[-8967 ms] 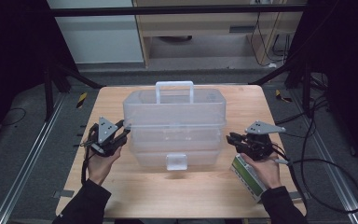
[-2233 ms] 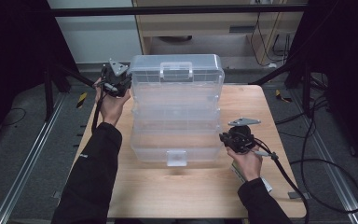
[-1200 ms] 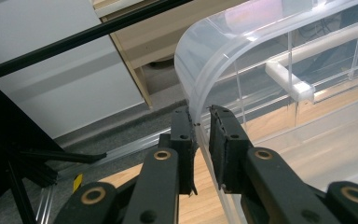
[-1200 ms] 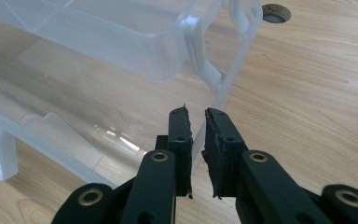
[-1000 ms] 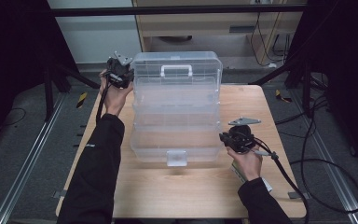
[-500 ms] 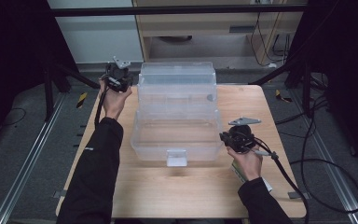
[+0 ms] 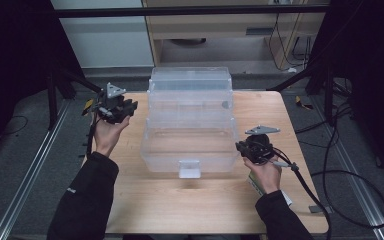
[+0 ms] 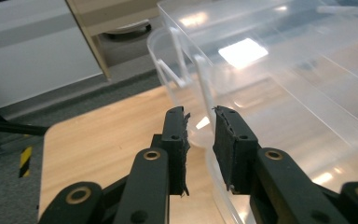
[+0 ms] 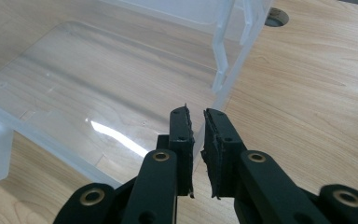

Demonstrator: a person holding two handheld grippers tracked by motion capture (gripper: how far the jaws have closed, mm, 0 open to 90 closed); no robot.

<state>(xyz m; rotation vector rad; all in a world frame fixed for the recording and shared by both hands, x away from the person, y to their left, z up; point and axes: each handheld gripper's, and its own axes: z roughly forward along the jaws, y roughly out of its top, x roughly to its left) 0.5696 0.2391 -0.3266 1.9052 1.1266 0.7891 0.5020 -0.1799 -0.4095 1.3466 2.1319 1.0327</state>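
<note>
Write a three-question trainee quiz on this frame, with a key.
1. True or false: the clear box is closed up, with its lid latched.
2. What is the right gripper clamped on?
3. What does the box stand on? A) a wooden table B) the grey floor C) a metal shelf

Key:
1. False. It is open, with its upper tiers swung back and the bottom bin exposed.
2. The thin right wall of the box's bottom bin, near the front corner.
3. A.

The storage box (image 7: pixel 190 125) stands mid-table (image 7: pixel 145 200), left claw (image 7: pixel 125 107) beside it, right claw (image 7: pixel 242 147) opposite.
</note>
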